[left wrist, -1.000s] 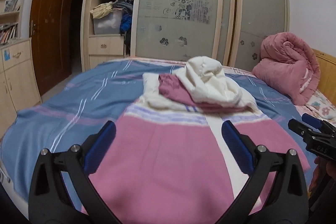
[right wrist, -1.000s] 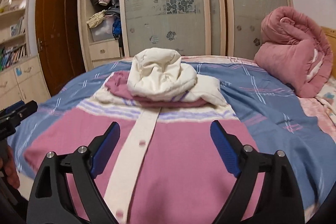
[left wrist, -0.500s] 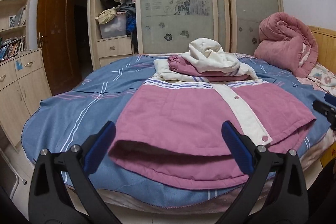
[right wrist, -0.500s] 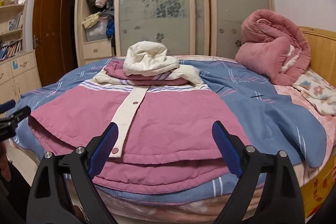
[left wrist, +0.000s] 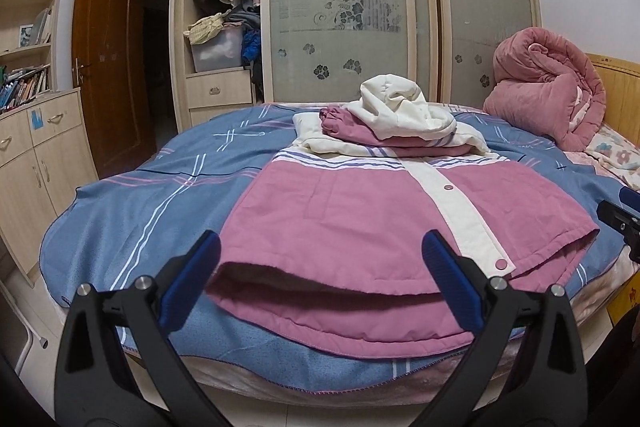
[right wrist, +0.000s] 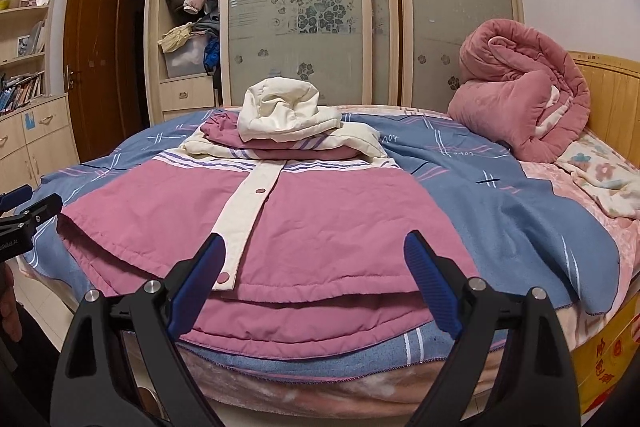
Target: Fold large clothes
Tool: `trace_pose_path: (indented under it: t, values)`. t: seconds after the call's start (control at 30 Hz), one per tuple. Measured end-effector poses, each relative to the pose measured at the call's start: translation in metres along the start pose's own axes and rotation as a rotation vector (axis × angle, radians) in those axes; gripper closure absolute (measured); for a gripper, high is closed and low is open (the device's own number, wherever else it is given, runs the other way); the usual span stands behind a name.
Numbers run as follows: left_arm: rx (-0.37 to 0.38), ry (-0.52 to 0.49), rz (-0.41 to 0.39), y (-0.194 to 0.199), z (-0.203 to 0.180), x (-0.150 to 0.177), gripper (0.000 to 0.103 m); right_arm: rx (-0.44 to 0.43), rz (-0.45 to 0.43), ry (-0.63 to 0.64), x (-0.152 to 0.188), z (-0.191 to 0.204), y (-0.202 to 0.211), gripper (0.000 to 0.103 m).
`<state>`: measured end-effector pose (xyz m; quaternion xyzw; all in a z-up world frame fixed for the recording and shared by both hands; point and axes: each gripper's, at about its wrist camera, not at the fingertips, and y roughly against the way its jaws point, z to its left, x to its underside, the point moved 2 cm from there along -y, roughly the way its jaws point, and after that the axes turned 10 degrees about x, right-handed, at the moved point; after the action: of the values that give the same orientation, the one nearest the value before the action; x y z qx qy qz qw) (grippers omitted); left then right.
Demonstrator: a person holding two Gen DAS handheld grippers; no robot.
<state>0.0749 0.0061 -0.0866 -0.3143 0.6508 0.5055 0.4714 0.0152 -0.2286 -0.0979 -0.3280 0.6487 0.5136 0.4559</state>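
Observation:
A pink jacket (left wrist: 352, 223) (right wrist: 320, 223) with a cream button strip (left wrist: 460, 203) lies flat on the bed, its hem hanging toward the near edge. Its sleeves and cream hood (left wrist: 396, 107) (right wrist: 284, 111) are piled on the far end. My left gripper (left wrist: 322, 281) stands open in front of the hem's left part, apart from the cloth. In front of the hem's right part my right gripper (right wrist: 314, 281) is open too, holding nothing. Each gripper shows at the edge of the other's view.
The bed has a blue striped blanket (left wrist: 160, 187). A rolled pink quilt (left wrist: 548, 87) sits at the headboard on the right. A wardrobe with frosted sliding doors (left wrist: 340, 7) stands behind, a brown door (left wrist: 108, 47) and low cabinets (left wrist: 32, 155) at left. Floor lies below the bed's edge.
Both grippers have drawn back from above the jacket to in front of the bed's edge and sunk lower. The jacket's hem now lies in full view.

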Motion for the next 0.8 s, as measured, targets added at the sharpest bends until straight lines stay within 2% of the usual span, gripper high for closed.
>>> trace_pose_path:
  t: [0.47,0.63,0.73,0.8]
  values:
    - [0.023,-0.019,0.008,0.001,-0.003,0.001,0.002,-0.013,-0.015,0.018,0.0,-0.004,0.002,0.012]
    - [0.061,-0.067,0.07,-0.004,-0.001,0.008,0.002,-0.017,0.0,0.16,0.013,-0.007,-0.003,0.012]
    - [0.056,-0.125,0.114,-0.007,0.002,0.016,0.002,0.051,-0.038,0.321,0.028,-0.006,0.0,0.011]
    - [0.044,-0.179,0.136,-0.007,0.003,0.022,0.002,0.103,-0.064,0.413,0.039,-0.005,0.0,0.006]
